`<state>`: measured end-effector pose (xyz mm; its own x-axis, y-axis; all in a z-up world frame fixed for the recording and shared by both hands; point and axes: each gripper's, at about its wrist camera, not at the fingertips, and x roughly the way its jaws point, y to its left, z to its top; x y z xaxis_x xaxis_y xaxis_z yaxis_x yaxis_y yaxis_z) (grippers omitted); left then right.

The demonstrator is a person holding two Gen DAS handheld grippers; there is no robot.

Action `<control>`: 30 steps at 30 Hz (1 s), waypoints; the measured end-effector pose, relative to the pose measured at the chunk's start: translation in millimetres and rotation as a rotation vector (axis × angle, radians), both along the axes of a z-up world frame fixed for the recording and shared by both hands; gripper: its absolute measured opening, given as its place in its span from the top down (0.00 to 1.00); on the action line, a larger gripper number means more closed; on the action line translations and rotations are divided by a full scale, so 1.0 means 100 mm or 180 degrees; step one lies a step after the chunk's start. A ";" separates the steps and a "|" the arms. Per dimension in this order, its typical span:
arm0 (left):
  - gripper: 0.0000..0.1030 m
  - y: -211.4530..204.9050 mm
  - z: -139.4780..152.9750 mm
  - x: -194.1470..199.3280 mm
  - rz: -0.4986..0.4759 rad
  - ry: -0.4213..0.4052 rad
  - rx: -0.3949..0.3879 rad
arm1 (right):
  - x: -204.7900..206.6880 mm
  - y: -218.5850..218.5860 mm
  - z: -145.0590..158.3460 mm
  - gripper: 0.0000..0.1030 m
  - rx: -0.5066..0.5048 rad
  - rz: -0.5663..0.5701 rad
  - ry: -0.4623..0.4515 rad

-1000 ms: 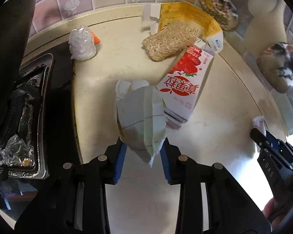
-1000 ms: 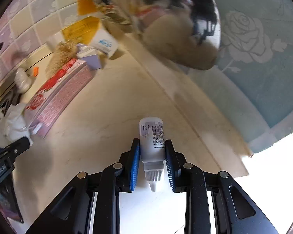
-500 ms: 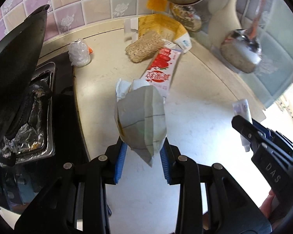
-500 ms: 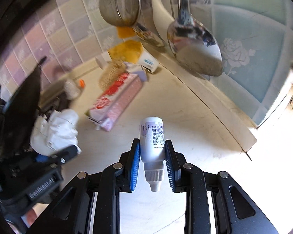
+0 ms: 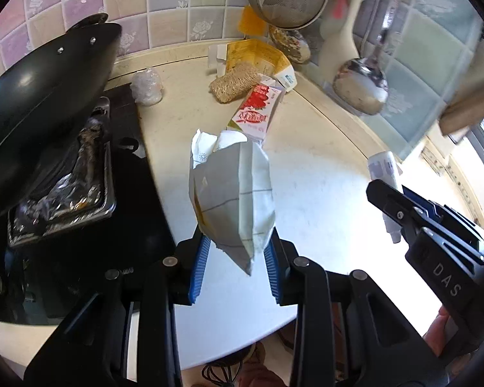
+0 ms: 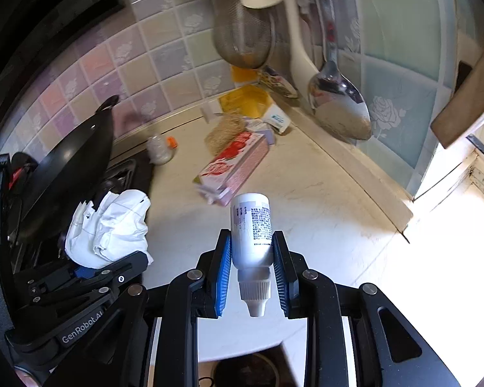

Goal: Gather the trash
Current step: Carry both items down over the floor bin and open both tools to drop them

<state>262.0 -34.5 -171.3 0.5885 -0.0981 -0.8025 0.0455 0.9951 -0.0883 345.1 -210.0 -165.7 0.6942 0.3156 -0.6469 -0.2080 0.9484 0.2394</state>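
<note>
Carrying one piece of trash in each hand, the person is holding both grippers above the pale counter (image 5: 322, 193); the left gripper (image 5: 235, 258) is pinching a crumpled white paper wrapper (image 5: 232, 200) between its blue pads, gripping it near its lower point so the bulk is standing up clear of the fingers; the right gripper (image 6: 252, 271) is clamping a small white bottle (image 6: 251, 225) by its shoulder, nozzle pointing back toward the camera, a narrow hold that looks chosen to stop the round body from slipping; both loads are hanging in the air, touching nothing below. More trash is lying on the counter near the tiled corner: a red-and-pink carton (image 5: 256, 111) on its side, a yellow flattened box (image 5: 258, 56) behind it, a tan fibrous scrub pad (image 5: 234, 85) touching the carton's far end, and a small crinkled plastic wad (image 5: 146, 87) beside the stove (image 5: 80, 193); these are probably next, though no bin is appearing in either view. A dark wok (image 5: 42, 103) is blocking much of the stove; the foil-lined tray under it is only partly showing; the bottle's print is too small to read; something round and dark below the counter edge (image 6: 245, 371) is cut off, and I cannot tell whether it is a bin.
</note>
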 end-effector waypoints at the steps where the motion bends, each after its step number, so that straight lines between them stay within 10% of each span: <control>1: 0.72 0.02 0.02 -0.09 -0.0024 -0.0002 -0.0004 | -0.10 0.02 0.02 0.77 -0.0013 0.0015 -0.0017; 16: 0.72 0.16 0.07 -1.54 -0.0496 -0.0021 -0.0140 | -1.84 0.20 -0.06 0.76 0.0021 0.0117 0.0086; 30: 0.72 0.17 -1.66 -2.39 -0.0709 0.0588 -0.0068 | -2.63 0.39 -1.86 0.76 0.0016 0.0079 0.1078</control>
